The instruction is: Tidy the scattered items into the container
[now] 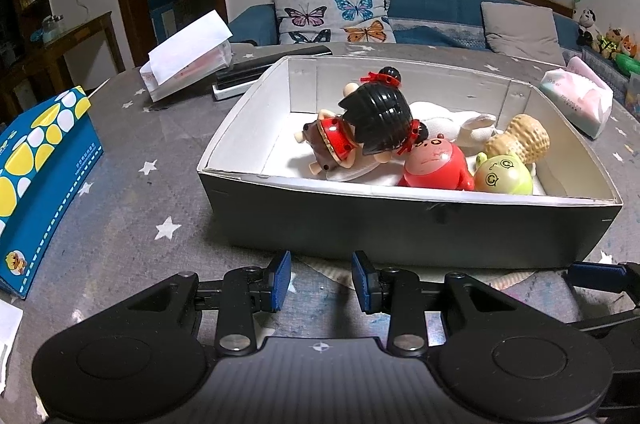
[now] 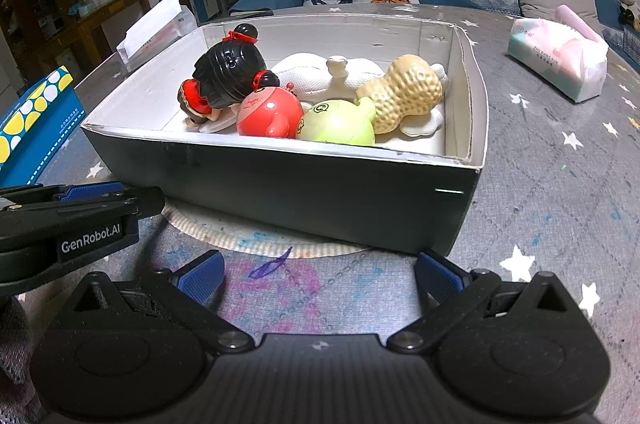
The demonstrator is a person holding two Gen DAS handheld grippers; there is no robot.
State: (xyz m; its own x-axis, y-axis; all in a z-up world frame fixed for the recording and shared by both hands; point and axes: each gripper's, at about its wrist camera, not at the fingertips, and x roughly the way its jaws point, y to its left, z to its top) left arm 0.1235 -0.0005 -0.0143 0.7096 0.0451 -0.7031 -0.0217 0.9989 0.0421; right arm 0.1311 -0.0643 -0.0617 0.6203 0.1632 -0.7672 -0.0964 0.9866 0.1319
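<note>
A dark box with a white inside (image 1: 400,228) (image 2: 280,183) stands on the grey star-patterned table. In it lie a black-haired doll (image 1: 376,115) (image 2: 228,71), a red round toy (image 1: 436,163) (image 2: 268,111), a green round toy (image 1: 504,175) (image 2: 340,123), a peanut-shaped toy (image 1: 520,137) (image 2: 404,91) and a white plush (image 1: 452,119) (image 2: 316,67). My left gripper (image 1: 322,282) is open and empty, just in front of the box's near wall. My right gripper (image 2: 318,276) is open wide and empty, also in front of the box. The left gripper also shows in the right wrist view (image 2: 92,195).
A blue dotted tissue box (image 1: 40,179) (image 2: 32,127) stands at the left. A white tissue box (image 1: 188,59) (image 2: 152,23) and a dark flat item (image 1: 256,71) lie behind. A pastel tissue pack (image 1: 580,99) (image 2: 560,59) lies at the right. A sofa with cushions (image 1: 336,3) is beyond.
</note>
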